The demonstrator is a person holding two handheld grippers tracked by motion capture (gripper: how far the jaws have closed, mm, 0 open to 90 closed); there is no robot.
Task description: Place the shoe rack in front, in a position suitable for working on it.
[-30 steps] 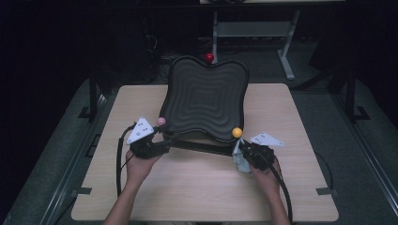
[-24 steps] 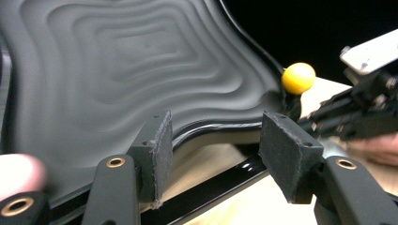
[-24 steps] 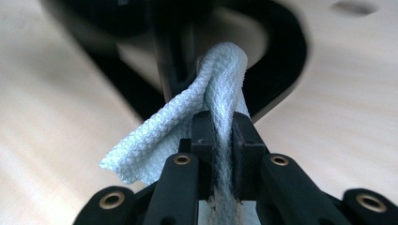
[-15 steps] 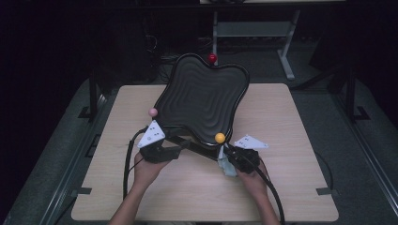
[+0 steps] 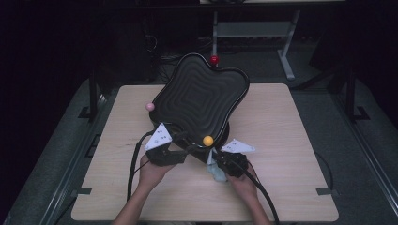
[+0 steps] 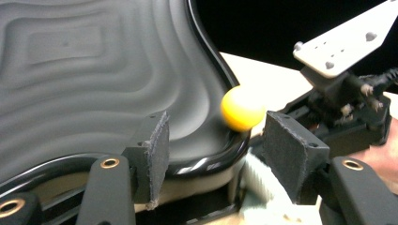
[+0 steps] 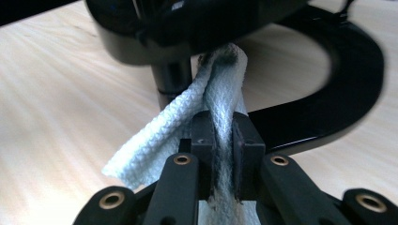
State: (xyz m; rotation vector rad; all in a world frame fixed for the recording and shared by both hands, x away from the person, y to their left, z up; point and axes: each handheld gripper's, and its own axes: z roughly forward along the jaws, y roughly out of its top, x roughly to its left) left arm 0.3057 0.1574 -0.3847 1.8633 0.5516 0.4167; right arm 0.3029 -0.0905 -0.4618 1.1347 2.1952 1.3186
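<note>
The white woven cloth (image 7: 220, 93) ran lengthwise up the frame's centre, pinched between the right gripper's (image 7: 223, 140) jaws, its tip against the black wavy tray's (image 5: 199, 96) underside. The left gripper (image 6: 211, 145), just opening, straddled the tray's rim.

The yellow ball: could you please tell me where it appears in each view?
High view: yellow ball sits centre, at the black tray's near rim.
Left gripper view: yellow ball is right of centre, against the tray rim.
Right gripper view: not in it.
Shared landmark: the tray's glossy black rim.
</note>
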